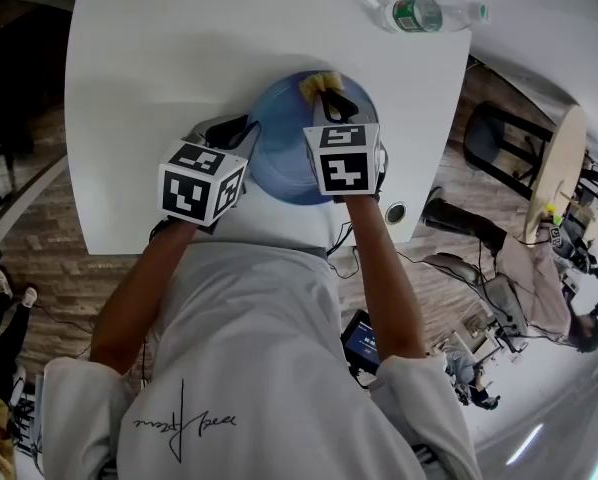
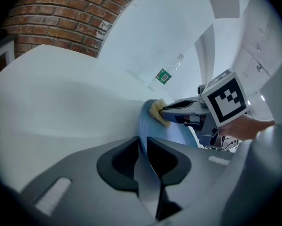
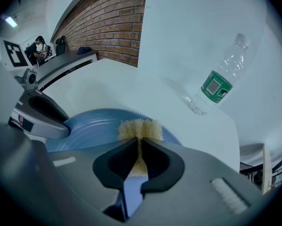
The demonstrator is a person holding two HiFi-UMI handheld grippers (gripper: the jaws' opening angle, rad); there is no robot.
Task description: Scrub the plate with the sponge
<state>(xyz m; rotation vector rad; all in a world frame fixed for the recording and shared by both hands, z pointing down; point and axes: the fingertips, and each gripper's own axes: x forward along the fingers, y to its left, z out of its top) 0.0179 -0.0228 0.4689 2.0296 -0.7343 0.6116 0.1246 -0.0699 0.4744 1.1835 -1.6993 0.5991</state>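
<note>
A blue plate (image 1: 284, 148) lies near the front edge of the white table (image 1: 159, 58). My left gripper (image 1: 241, 128) is shut on the plate's left rim; in the left gripper view the rim (image 2: 143, 126) runs edge-on between the jaws of the left gripper (image 2: 143, 149). My right gripper (image 1: 331, 98) is shut on a yellow sponge (image 1: 319, 83), which rests on the far part of the plate. In the right gripper view the sponge (image 3: 140, 128) is squeezed between the jaws of the right gripper (image 3: 140, 149), over the plate (image 3: 94, 126). From the left gripper view the sponge (image 2: 158, 112) touches the plate's surface.
A clear plastic water bottle (image 1: 424, 13) with a green label lies at the table's far right corner, also the bottle (image 3: 221, 81) ahead of the right gripper. A brick wall (image 2: 61, 18) stands beyond the table. Chairs and a person (image 1: 549, 268) are off the table's right side.
</note>
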